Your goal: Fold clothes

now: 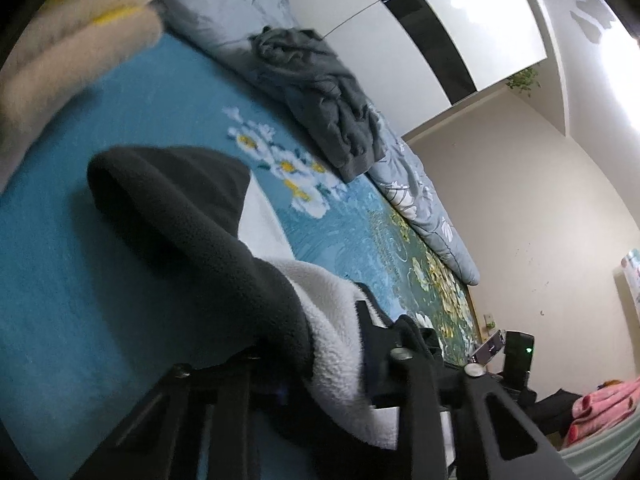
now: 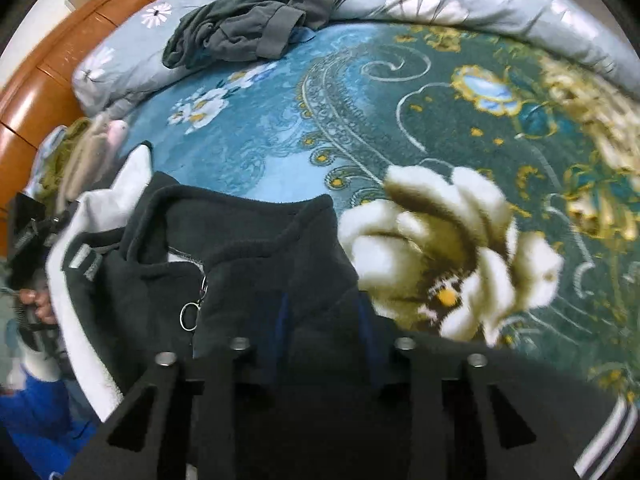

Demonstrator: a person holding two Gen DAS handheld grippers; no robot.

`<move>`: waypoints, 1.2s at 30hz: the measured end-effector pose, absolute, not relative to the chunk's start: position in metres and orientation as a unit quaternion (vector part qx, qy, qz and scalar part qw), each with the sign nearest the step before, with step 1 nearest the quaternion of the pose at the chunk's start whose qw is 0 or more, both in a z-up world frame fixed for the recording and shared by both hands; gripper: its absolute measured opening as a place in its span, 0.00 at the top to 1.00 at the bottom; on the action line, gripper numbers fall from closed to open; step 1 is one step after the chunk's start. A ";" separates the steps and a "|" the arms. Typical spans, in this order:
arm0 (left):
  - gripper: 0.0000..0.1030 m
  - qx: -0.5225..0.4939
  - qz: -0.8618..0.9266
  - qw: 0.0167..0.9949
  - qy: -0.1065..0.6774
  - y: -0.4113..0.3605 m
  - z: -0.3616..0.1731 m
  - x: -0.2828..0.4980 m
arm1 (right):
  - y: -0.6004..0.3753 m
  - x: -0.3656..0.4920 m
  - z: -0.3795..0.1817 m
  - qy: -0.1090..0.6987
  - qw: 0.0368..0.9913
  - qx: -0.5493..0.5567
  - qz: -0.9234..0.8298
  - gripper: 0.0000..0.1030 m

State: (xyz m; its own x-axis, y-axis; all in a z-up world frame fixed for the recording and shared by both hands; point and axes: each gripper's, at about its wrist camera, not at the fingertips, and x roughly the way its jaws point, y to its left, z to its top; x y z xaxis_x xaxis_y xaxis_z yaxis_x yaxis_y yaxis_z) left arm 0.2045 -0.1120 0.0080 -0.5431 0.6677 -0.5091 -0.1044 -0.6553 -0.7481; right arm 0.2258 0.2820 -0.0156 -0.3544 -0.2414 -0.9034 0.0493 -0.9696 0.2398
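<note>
A black fleece jacket (image 2: 256, 264) with white fleece lining and a ring-pull zipper (image 2: 189, 314) lies on the blue floral bed blanket (image 2: 400, 120). My right gripper (image 2: 324, 320) is shut on the jacket's black fabric, which drapes over its fingers. In the left wrist view the same jacket (image 1: 192, 216) runs into my left gripper (image 1: 340, 364), which is shut on its black and white edge (image 1: 332, 320). The left gripper also shows at the left edge of the right wrist view (image 2: 28, 240), held by a hand.
A crumpled grey garment (image 2: 248, 28) lies on the rolled light-blue duvet (image 2: 480, 4) at the bed's far side, also in the left wrist view (image 1: 320, 96). A beige and yellow plush item (image 1: 80, 44) sits by the pillows. A wooden headboard (image 2: 48, 92) stands left.
</note>
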 end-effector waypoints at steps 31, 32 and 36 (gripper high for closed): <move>0.87 -0.001 0.896 0.426 -0.123 -0.129 0.364 0.356 | 0.322 0.441 0.341 -0.159 -0.056 0.090 -0.982 1.00; 0.86 -0.013 0.899 0.422 -0.114 -0.124 0.361 0.353 | 0.318 0.438 0.343 -0.151 -0.056 0.097 -0.982 1.00; 0.86 -0.074 0.904 0.402 -0.124 -0.120 0.324 0.322 | 0.297 0.411 0.314 -0.129 -0.034 0.153 -0.979 1.00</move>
State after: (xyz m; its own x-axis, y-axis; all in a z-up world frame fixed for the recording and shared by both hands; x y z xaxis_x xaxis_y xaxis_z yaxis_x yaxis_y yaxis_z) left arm 0.3216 -0.1199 0.3243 -0.6659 0.7452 -0.0351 -0.7084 -0.6464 -0.2836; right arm 0.4111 0.2966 0.3143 -0.9507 0.0265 -0.3090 -0.1055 -0.9645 0.2421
